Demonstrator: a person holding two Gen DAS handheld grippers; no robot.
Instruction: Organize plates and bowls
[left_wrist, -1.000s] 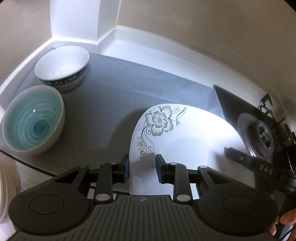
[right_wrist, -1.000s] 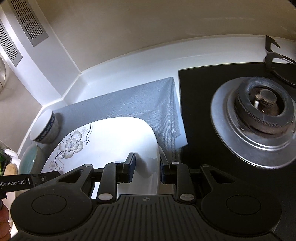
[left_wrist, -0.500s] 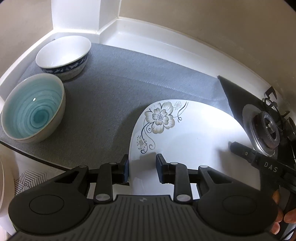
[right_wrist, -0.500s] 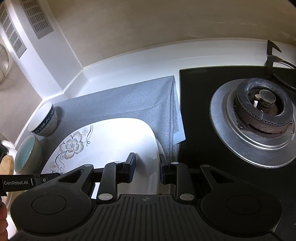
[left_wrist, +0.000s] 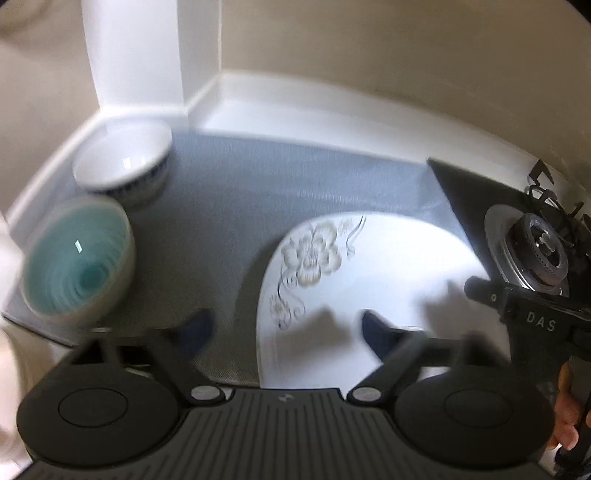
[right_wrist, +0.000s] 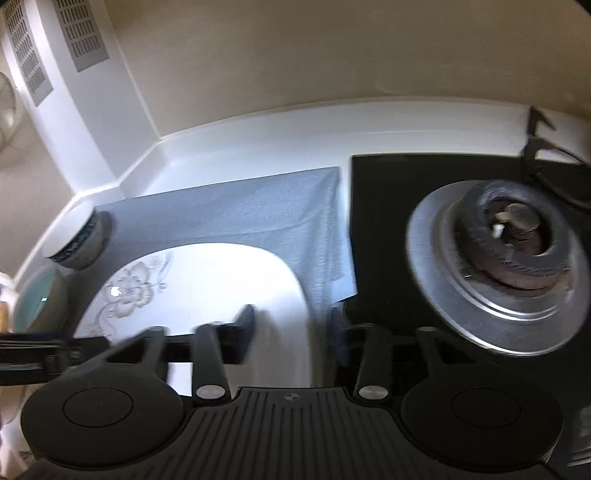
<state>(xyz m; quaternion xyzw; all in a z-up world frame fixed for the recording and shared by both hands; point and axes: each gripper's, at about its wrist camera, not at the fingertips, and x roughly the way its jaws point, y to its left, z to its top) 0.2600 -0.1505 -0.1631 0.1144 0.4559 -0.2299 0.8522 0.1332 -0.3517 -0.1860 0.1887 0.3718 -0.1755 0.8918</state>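
A white kitchen counter (left_wrist: 280, 114) meets a beige wall, and a grey woven mat (left_wrist: 221, 206) covers it. The large white plate (left_wrist: 388, 266) with a grey flower print lies on the mat in the lower centre of the left view. Its corners are rounded and its surface is glossy. The left gripper (left_wrist: 286, 328) is opening, its jaws spread around the plate's edge. The right gripper (right_wrist: 291, 325) is also opening over the opposite rim.
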